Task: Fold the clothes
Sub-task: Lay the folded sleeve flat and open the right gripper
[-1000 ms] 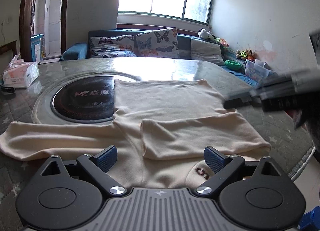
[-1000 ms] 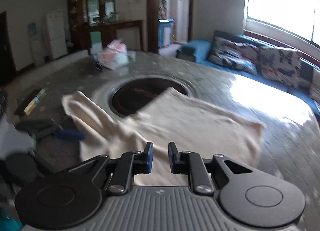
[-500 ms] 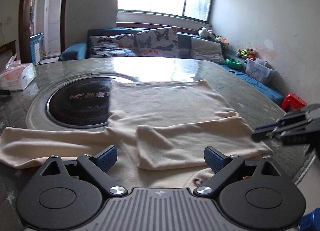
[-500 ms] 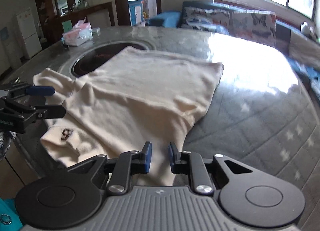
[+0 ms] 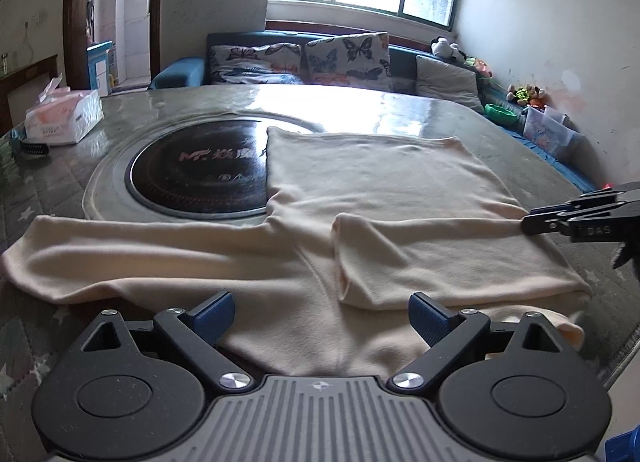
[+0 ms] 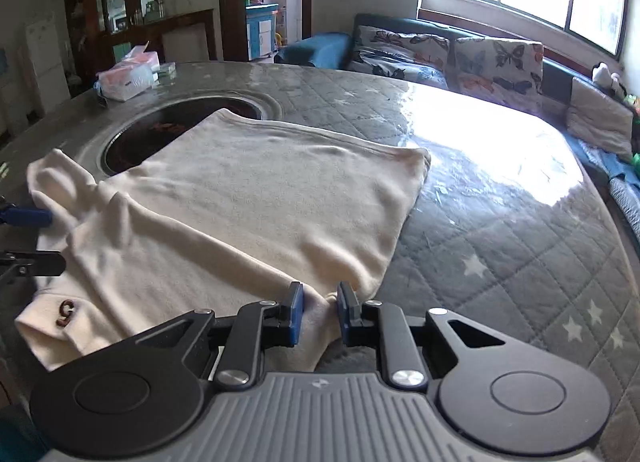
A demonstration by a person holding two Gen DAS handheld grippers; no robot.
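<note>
My cream sweater [image 5: 384, 189] lies flat on the quilted table [image 6: 500, 254], partly over its dark round inset [image 5: 200, 173]; my right gripper [image 6: 319, 312] pinches the folded sleeve's edge; my left gripper [image 5: 320, 312] hangs spread wide above the collar, gripping nothing.

sweater [image 5: 384, 189] cream | tbl cover [image 6: 500, 262] grey quilt w/ stars | cushions [image 5: 348, 57] butterfly print

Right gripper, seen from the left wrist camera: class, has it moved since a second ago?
Yes. The right gripper has dropped from above the cream sweater to the folded sleeve's right edge.
</note>
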